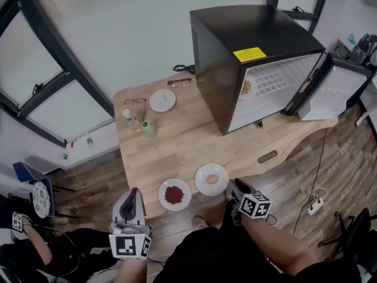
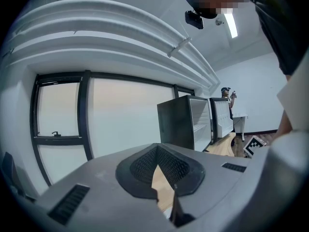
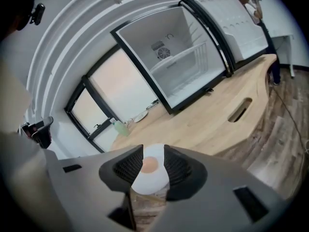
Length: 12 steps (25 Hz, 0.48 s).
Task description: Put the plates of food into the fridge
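At the bottom of the head view, my left gripper (image 1: 132, 196) hangs just off the table's near left corner. My right gripper (image 1: 231, 187) sits just beside the right rim of the egg plate (image 1: 211, 178). That plate and the red-food plate (image 1: 174, 194) lie side by side at the near edge of the wooden table (image 1: 177, 152). The middle of the board is bare up to the black fridge (image 1: 235, 46) at upper right. Its door (image 1: 339, 90) is swung wide, and a third plate (image 1: 246, 88) sits on a shelf inside. A green bottle (image 1: 147, 128), a white plate (image 1: 162, 100) and two pairs of glasses (image 1: 179, 82) crowd the far left corner.

In the left gripper view, I see the pads meeting at their tips with nothing caught, only a sliver of tabletop behind.

In the right gripper view, the fingers stand roughly half apart with the egg plate framed between them, and the pads are not pressing on it. Open tabletop runs on to the fridge's white interior at the top of the frame.
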Tool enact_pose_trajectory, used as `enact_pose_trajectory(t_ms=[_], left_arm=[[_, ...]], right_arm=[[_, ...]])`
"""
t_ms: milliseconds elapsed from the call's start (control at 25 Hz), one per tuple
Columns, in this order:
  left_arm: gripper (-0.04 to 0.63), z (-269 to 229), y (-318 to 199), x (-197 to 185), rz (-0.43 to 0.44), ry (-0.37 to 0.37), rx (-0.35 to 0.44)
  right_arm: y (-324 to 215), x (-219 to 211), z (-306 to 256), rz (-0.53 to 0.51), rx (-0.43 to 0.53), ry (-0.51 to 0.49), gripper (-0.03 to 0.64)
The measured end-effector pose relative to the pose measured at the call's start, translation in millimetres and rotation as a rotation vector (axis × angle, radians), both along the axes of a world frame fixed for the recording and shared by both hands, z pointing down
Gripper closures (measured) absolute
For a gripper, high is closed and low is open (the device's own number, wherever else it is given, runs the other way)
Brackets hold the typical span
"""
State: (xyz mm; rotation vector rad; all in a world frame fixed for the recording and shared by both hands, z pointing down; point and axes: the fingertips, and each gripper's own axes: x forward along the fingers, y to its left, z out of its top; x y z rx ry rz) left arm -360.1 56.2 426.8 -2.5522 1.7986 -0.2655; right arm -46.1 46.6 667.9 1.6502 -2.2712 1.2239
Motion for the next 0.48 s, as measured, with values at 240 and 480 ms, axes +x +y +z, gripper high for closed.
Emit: enact_pose_trajectory(t_ms=[240,480], left_arm=[[0.592,8,10,-10,-0.004,-0.025,-0.036],[0.592,12,12,-11,0.001,-0.046,-0.050]], right_arm=[[11,-10,32,0.028,-0.085,-0.067,0.462],[11,-14,60,0.053,-0.170,-0.126,0.429]])
